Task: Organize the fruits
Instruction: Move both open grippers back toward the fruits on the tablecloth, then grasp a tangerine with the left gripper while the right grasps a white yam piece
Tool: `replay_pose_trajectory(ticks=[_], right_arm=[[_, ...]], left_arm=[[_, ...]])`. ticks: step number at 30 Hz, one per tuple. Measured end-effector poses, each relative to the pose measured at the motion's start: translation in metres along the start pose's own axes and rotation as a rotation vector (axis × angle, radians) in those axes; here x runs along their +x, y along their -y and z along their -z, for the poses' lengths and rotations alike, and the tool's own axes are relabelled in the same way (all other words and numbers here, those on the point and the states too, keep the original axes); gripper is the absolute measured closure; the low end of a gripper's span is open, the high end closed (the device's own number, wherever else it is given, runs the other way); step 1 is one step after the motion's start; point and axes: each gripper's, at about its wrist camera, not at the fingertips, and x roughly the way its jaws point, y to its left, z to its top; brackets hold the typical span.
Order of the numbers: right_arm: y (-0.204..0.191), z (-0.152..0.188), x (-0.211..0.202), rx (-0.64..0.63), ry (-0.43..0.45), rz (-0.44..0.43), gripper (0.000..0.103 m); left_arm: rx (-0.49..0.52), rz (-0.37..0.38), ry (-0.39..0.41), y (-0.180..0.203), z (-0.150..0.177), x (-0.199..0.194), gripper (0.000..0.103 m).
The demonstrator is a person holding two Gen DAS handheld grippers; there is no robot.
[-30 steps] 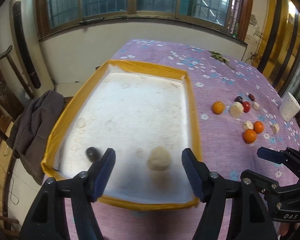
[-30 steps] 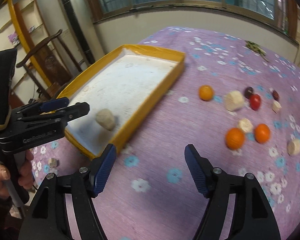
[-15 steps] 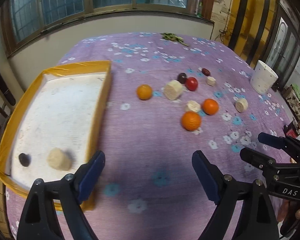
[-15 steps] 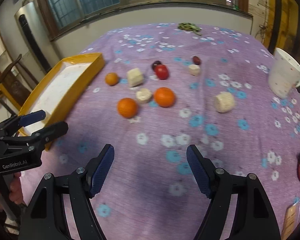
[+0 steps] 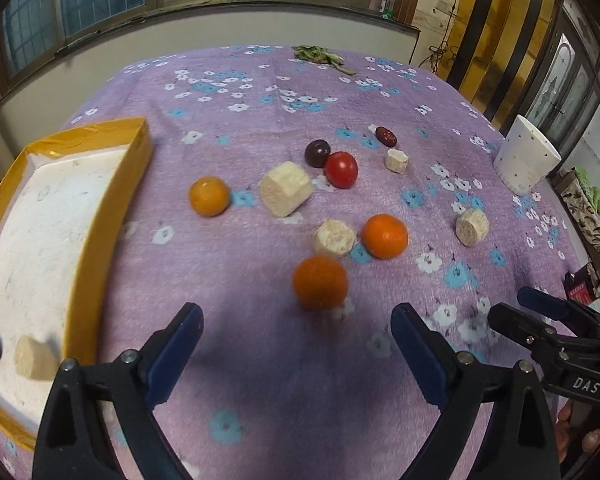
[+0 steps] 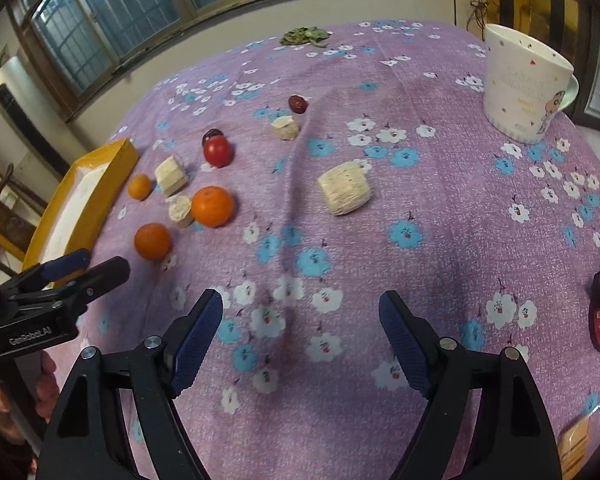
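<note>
left gripper (image 5: 296, 350) swung from tray (image 5: 100, 216) toward oranges, nearest orange (image 5: 320, 282) closer

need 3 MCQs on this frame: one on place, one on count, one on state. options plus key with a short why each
1. Where does the mug stand?
A. inside the tray
B. on the cloth, on the far side of the fruit from the tray
C. between the left jaws

2. How many orange fruits lie on the cloth outside the tray?
A. one
B. three
C. five

3. How is the left gripper?
A. open and holding nothing
B. shut on the tomato
C. shut on a pale chunk

Key: 1 B, the mug sits at the right edge of the left wrist view, the tray at the left, with the fruit between them. 2 B, the near orange, the right orange and the small orange all rest on the cloth. 3 A, its jaws stand wide apart with only cloth between them; the tomato lies farther off.
</note>
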Motion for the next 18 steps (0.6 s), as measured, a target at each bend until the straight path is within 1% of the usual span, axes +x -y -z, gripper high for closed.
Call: replay_pose_trajectory(ticks=[2,4,5,8,13,14,15,16,17,18], right_arm=[[0.005,-0.004,0.001,0.011,0.004,-0.001,0.022],[0.013,-0.011,0.002,0.013,0.021,0.011,0.022],[0.016,-0.015,0.004,0.014,0.029,0.022,0.022],[0.024,-0.029,0.013,0.018,0.03,0.029,0.022],[0.024,-0.049,0.035,-0.028,0.04,0.071,0.022],[0.023,-0.051,0.04,-0.044,0.035,0.077,0.024],[0.023,-0.052,0.044,-0.053,0.032,0.077,0.03],[0.023,-0.053,0.047,-0.062,0.029,0.078,0.033],[0.023,-0.053,0.05,-0.075,0.03,0.088,0.043],[0.021,-0.053,0.05,-0.094,0.046,0.09,0.059]], left_arm=[[0.013,-0.014,0.006,0.005,-0.004,0.008,0.007],[0.026,-0.039,-0.009,0.008,-0.006,0.019,0.007],[0.027,-0.041,-0.026,0.008,-0.007,0.024,0.009],[0.006,-0.028,-0.054,0.006,-0.007,0.032,0.01],[0.014,-0.029,-0.046,0.007,-0.005,0.033,0.01],[0.015,-0.027,-0.047,0.007,-0.005,0.033,0.01],[0.013,-0.021,-0.046,0.007,-0.005,0.034,0.012],[0.012,-0.017,-0.044,0.007,-0.006,0.035,0.016],[0.011,-0.011,-0.047,0.008,-0.007,0.037,0.026],[0.019,-0.018,-0.037,0.009,-0.007,0.037,0.032]])
